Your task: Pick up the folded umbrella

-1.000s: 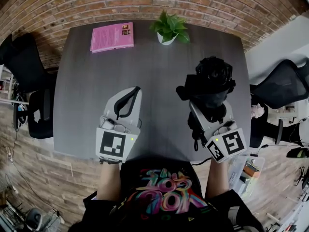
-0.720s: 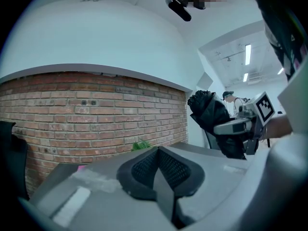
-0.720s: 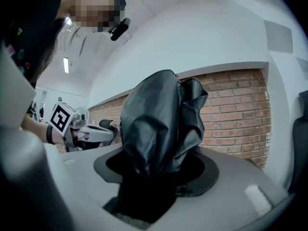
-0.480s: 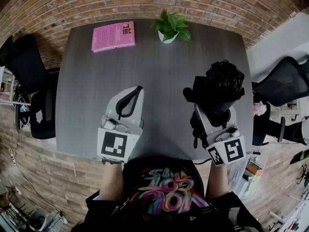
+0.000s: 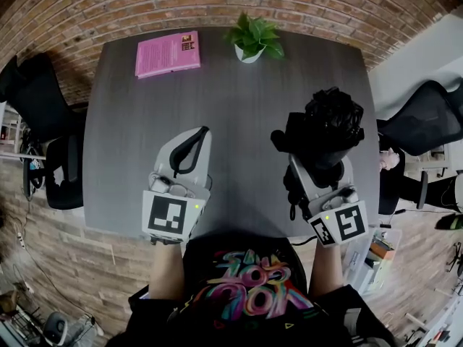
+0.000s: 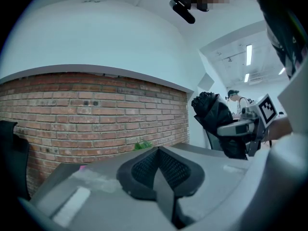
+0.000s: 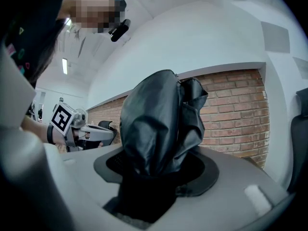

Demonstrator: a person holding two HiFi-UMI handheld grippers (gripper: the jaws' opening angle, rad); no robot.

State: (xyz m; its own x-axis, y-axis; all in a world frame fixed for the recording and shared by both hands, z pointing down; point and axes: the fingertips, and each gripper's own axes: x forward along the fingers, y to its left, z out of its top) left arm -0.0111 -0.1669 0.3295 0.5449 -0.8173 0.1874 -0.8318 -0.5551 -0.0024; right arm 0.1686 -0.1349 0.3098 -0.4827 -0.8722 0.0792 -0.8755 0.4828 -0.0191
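Observation:
The folded black umbrella point(image 5: 325, 125) is held upright above the dark table point(image 5: 239, 114), on its right side. My right gripper point(image 5: 316, 166) is shut on the umbrella's lower part; in the right gripper view the black fabric point(image 7: 159, 124) bulges up from between the jaws. My left gripper point(image 5: 189, 150) hovers over the table's near left part, jaws together with nothing between them; its dark pads point(image 6: 161, 170) meet in the left gripper view. That view also shows the umbrella point(image 6: 216, 119) off to the right.
A pink book point(image 5: 168, 53) lies at the table's far left. A small potted plant point(image 5: 253, 40) stands at the far middle edge. Black office chairs point(image 5: 427, 125) stand at the right and the left point(image 5: 43, 107). A brick wall runs behind the table.
The right gripper has shifted slightly right with the umbrella, which stands a little more upright. The left gripper has stayed in place.

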